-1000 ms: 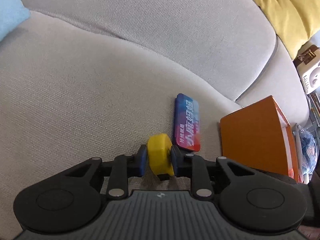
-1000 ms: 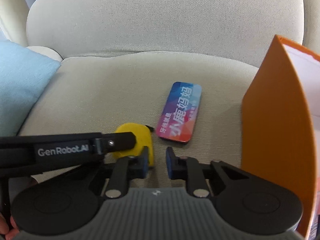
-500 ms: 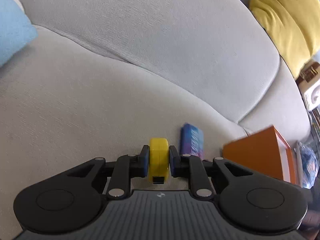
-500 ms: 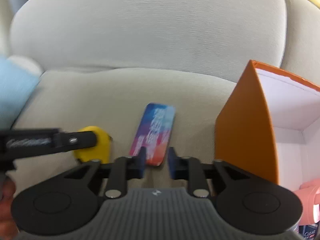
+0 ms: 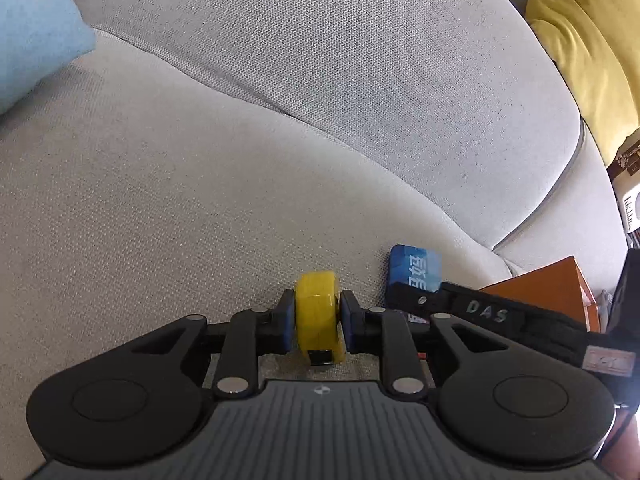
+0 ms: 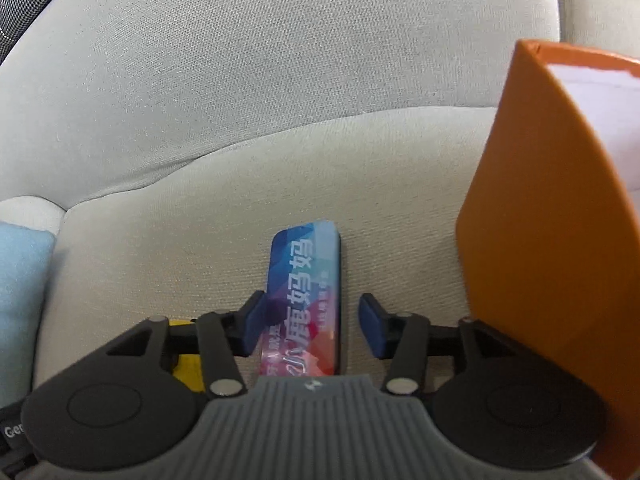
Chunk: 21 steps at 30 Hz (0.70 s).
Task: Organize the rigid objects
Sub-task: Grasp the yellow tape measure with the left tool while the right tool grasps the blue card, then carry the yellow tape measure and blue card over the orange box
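Note:
A yellow tape measure (image 5: 318, 292) sits on the beige sofa seat (image 5: 160, 220). My left gripper (image 5: 317, 308) has both blue pads against its sides, and the jaws are easing open slightly. A flat colourful box with white lettering (image 6: 306, 280) lies on the seat just to its right. My right gripper (image 6: 311, 306) straddles that box's near half. Its jaws are opening: the right pad stands clear of the box's edge and the left pad is at the other edge. In the left wrist view the same box (image 5: 416, 270) shows behind a black part of the right gripper (image 5: 480, 312).
An open orange box (image 6: 540, 240) with a white inside stands on the seat close to the right finger. A light blue cushion (image 6: 20, 300) lies at the left, a yellow cushion (image 5: 592, 40) at the far right. The sofa backrest (image 5: 360, 60) rises behind.
My right gripper has moved right, from beside the tape measure to over the colourful box, and its jaws have spread. The tape measure now sits straighter between the left pads.

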Each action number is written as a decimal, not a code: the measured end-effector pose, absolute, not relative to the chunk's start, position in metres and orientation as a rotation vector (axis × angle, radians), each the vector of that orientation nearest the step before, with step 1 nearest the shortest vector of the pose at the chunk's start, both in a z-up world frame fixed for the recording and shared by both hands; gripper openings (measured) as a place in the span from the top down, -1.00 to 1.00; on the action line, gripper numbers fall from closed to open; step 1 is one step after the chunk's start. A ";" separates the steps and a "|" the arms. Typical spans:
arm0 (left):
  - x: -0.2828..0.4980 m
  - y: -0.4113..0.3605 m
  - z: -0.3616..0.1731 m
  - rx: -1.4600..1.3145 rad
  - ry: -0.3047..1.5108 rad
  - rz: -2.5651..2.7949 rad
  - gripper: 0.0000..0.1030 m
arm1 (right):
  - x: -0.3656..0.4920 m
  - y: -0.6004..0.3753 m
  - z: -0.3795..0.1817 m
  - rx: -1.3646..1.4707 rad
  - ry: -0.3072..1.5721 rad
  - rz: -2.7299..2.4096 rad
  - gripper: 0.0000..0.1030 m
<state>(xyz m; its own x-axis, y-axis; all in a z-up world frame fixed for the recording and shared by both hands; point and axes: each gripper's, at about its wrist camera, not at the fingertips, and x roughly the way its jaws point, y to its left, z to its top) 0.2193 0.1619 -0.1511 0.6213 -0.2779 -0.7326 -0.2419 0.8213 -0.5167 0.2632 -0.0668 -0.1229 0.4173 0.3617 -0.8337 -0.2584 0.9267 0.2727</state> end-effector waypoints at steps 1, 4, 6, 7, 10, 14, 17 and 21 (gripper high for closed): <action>0.219 0.162 -0.151 -0.629 0.915 -0.022 0.50 | 0.263 -0.066 -0.125 0.096 1.069 0.392 -0.06; 0.218 0.164 -0.151 -0.634 0.911 -0.022 0.50 | 0.260 -0.063 -0.123 0.012 1.036 0.378 0.41; 0.219 0.163 -0.152 -0.631 0.910 -0.022 0.50 | 0.259 -0.062 -0.118 0.004 1.023 0.401 0.71; 0.219 0.164 -0.151 -0.628 0.909 -0.022 0.50 | 0.259 -0.066 -0.116 0.019 1.039 0.417 0.71; 0.219 0.164 -0.150 -0.622 0.907 -0.023 0.50 | 0.253 -0.070 -0.110 0.027 1.050 0.442 0.60; 0.219 0.166 -0.149 -0.621 0.903 -0.027 0.51 | 0.251 -0.079 -0.102 0.023 1.025 0.456 0.48; 0.219 0.165 -0.150 -0.613 0.898 -0.033 0.51 | 0.257 -0.075 -0.095 0.025 1.019 0.461 0.53; 0.216 0.165 -0.148 -0.615 0.883 -0.038 0.54 | 0.249 -0.075 -0.085 0.017 1.028 0.469 0.73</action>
